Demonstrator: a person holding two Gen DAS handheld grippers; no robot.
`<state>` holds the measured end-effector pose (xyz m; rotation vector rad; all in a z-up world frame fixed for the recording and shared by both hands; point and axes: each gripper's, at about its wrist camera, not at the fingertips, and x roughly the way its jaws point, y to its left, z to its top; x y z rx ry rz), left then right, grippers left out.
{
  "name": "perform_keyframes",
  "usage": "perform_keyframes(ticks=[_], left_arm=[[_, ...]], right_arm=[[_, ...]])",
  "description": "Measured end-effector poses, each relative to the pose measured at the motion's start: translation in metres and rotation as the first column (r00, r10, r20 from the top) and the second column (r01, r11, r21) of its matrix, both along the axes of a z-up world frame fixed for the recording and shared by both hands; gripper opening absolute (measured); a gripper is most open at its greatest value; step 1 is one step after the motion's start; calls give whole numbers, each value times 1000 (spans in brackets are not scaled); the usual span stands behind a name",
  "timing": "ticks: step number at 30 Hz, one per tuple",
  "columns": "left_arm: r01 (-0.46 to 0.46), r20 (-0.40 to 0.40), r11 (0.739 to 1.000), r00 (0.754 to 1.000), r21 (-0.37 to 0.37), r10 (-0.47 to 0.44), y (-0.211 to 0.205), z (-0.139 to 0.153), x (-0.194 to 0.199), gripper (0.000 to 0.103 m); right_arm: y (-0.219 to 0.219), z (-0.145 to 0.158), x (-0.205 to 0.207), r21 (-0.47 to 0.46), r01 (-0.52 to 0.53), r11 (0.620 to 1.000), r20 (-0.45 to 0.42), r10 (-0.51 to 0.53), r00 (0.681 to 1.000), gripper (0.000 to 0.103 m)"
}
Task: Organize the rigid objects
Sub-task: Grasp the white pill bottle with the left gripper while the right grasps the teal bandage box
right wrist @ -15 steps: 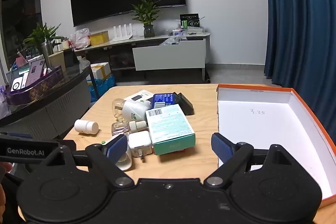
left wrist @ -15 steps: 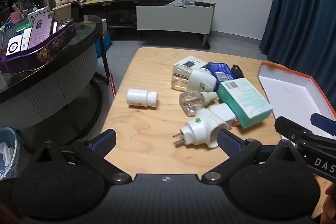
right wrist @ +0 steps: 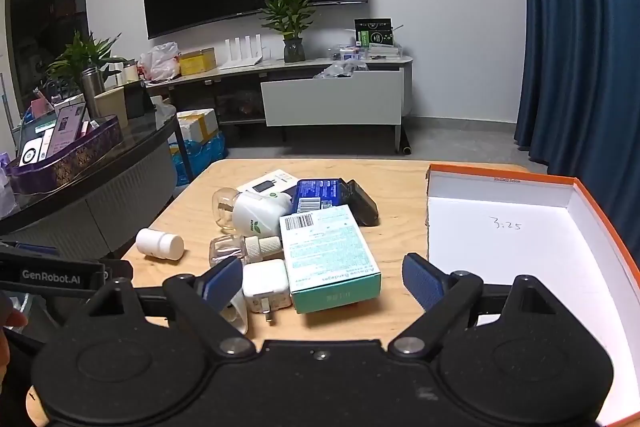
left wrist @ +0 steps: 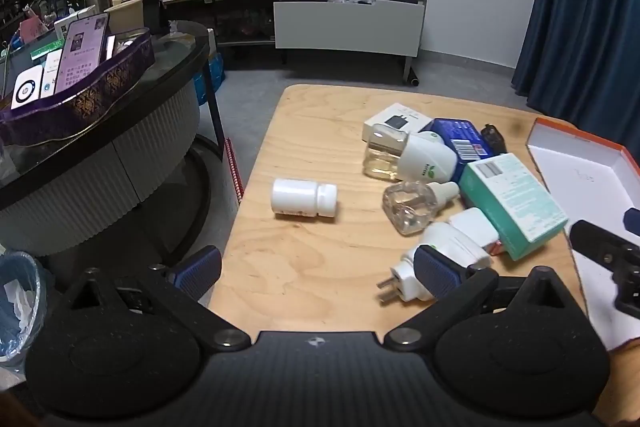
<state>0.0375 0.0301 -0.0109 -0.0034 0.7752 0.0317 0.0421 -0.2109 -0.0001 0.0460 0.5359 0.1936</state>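
Observation:
Rigid items are heaped on a wooden table: a white pill bottle lying apart on its side, a teal carton, a clear refill bottle, two white plug-in diffusers, a white charger cube, a blue box, a black case and a white carton. My left gripper hangs open over the near edge, below the pill bottle. My right gripper is open just before the teal carton, touching nothing.
An open white box with an orange rim lies on the table's right side. A dark round counter with a purple tray stands to the left, a waste bin below it. A TV bench lines the far wall.
The left gripper has shifted left and a little closer to the table, so its right finger now overlaps the near plug-in diffuser in view. The right gripper has barely moved.

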Motion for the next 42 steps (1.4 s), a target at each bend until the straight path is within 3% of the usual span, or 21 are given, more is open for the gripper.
perform_keyframes(ticks=[15,32,36,39,41,42], left_arm=[[-26,-33,999,999,30,27,28,-30,53,103],[10,-47,998,999,61,-7,26,-59,96,102],[44,-22,998,999,36,-43,25,-58,97,90],[74,0,997,997,28,-75,20,-58,97,75],[91,12,995,996,31,-92,17,-56,96,59],[98,12,995,995,30,-98,15,-56,96,59]], right_arm=[[-4,-9,27,6,-13,1000,-33,13,999,102],[-1,-22,69,-26,-75,997,-77,73,994,102],[1,-25,81,-35,-110,993,-100,106,989,102],[7,-28,92,-55,-139,989,-123,131,984,102],[13,-33,100,-77,-143,987,-139,131,982,102],[15,-36,103,-81,-144,986,-149,131,980,102]])
